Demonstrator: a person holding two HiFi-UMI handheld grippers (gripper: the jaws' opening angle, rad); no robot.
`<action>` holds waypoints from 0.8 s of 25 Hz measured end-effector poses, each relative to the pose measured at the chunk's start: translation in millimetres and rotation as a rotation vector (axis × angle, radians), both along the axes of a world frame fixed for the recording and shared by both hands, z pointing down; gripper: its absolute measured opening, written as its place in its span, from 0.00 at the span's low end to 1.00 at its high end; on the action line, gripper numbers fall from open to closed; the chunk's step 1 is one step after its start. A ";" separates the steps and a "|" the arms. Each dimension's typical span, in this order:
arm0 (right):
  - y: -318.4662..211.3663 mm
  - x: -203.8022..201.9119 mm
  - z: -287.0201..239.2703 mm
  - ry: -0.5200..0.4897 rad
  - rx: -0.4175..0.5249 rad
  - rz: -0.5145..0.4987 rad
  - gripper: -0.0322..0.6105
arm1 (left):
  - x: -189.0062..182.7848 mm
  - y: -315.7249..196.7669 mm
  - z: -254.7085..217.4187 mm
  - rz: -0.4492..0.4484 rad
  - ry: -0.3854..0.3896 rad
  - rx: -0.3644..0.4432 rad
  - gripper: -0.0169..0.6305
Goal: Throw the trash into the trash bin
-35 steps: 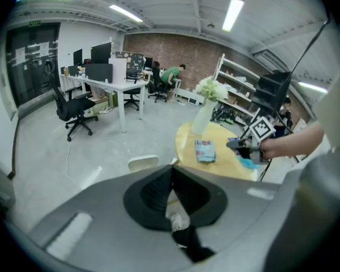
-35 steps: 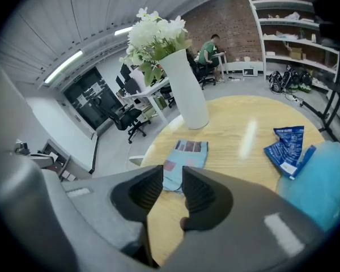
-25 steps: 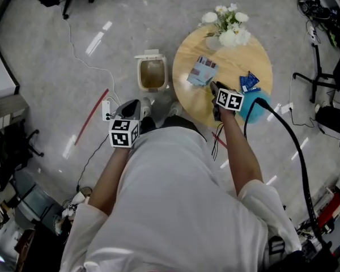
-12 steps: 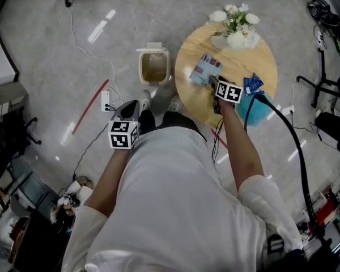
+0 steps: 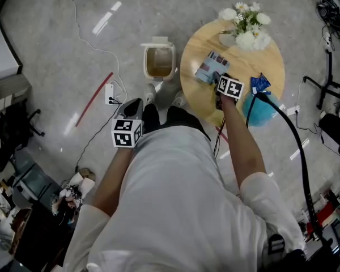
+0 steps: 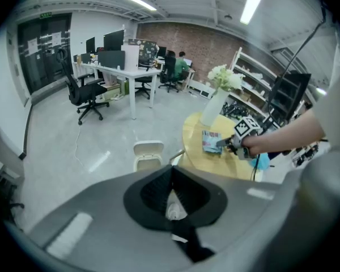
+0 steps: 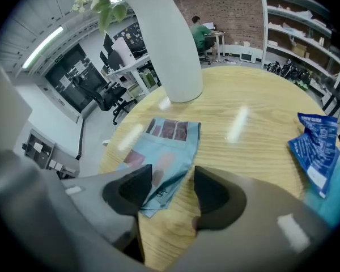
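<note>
- Right tool point(image 7: 173, 188) released. Jaws have just been opening wide and straddle the near corner of the light-blue wrapper point(image 7: 164, 152), pads not on it
- Wrapper lies flat by the tabletop's point(image 7: 243, 112) left edge
- Left tool point(image 6: 171, 192) clenched, empty
- Risk: I nip only the corner and the film slips out before the trash bin point(image 5: 146, 61)
- Risk: coming in too shallow shoves it off that edge

The right gripper point(image 7: 173, 181), arm outstretched, points steeply down, jaws just opened wide astride a corner of the blue packet point(image 7: 169, 143); left gripper point(image 6: 171, 179), well apart leftward, jaws together.
</note>
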State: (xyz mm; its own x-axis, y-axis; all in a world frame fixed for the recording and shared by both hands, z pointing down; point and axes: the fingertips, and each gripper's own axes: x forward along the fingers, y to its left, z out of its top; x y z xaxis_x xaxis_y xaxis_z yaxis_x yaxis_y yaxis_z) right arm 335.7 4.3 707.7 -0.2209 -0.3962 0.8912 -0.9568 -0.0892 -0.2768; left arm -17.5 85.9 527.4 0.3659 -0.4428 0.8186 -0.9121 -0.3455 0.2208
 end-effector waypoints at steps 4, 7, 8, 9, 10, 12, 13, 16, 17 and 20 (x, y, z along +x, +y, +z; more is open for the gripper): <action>0.4 2.7 3.9 0.055 -0.012 -0.025 0.40 | 1.2 0.1 4.5 -0.002 -0.001 -0.010 0.03; 1.8 5.8 7.0 0.118 -0.031 -0.048 0.33 | 1.3 0.0 7.3 0.003 -0.002 -0.017 0.03; 1.6 7.3 7.3 0.132 -0.035 -0.050 0.30 | 1.1 -0.2 7.6 0.005 -0.001 -0.018 0.03; 1.4 8.7 7.0 0.141 -0.038 -0.049 0.29 | 0.8 -0.5 7.7 0.006 0.001 -0.019 0.03; 1.2 9.7 6.2 0.147 -0.039 -0.047 0.26 | 0.3 -0.8 7.6 0.007 0.002 -0.019 0.03; 0.9 10.0 4.5 0.148 -0.033 -0.049 0.19 | -1.0 -1.8 7.8 0.009 0.003 -0.019 0.03; 0.1 8.9 3.4 0.143 -0.026 -0.054 0.16 | -1.7 -2.5 8.2 0.009 0.003 -0.019 0.03; -2.4 3.6 -1.6 0.106 -0.002 -0.061 0.07 | -4.4 -4.6 8.9 0.010 0.004 -0.018 0.03; -2.3 2.0 -4.1 0.094 0.005 -0.060 0.07 | -5.1 -5.0 8.4 0.012 0.006 -0.018 0.03; -2.9 -0.1 -15.7 0.077 0.032 -0.054 0.07 | -6.3 -7.9 5.7 0.022 0.014 -0.012 0.03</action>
State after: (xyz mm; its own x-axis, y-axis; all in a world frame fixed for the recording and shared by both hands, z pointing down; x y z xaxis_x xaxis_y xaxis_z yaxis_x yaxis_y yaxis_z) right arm 335.6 1.4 692.0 -0.1741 -0.4136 0.8937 -0.9785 -0.0291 -0.2041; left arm -23.8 78.1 533.1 0.3873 -0.4245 0.8184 -0.9009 -0.3629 0.2381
